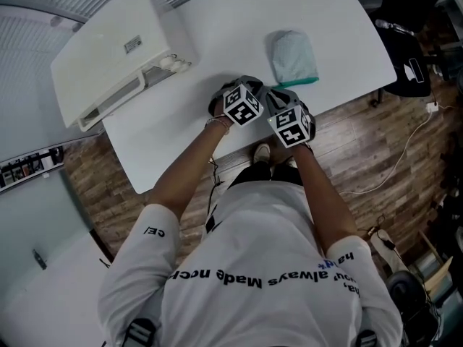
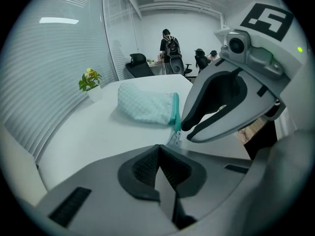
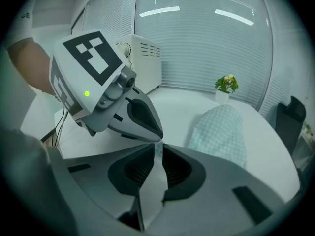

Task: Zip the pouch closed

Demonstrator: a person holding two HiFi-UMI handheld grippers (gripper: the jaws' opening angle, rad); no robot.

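Pouch (image 1: 294,58) of pale green checked cloth, lying flat on the white table (image 1: 217,35), its body apart from both of your grippers. Its teal zip edge (image 2: 175,113) faces you, and the small zip pull (image 2: 175,138) trails from that edge onto the tabletop. No view shows whether the zip is done up.

Your left gripper (image 2: 158,149) points down at the table just short of the pull. Its jaws meet at the tips, with nothing between them.

Your right gripper (image 3: 158,146) sits close beside the left one, the two noses nearly together in both gripper views. Its jaws stand a narrow slit apart. A small pale object shows in that slit, but you cannot tell whether it is the pull or whether the pads touch it.

In the head view both marker cubes lie side by side over the near edge of the table, on your side of the pouch, with your forearms reaching in from below.

A white boxy machine (image 1: 116,49) stands at the table's left end, well apart from the pouch. A small potted plant (image 2: 90,80) stands beyond the pouch by the window blinds.
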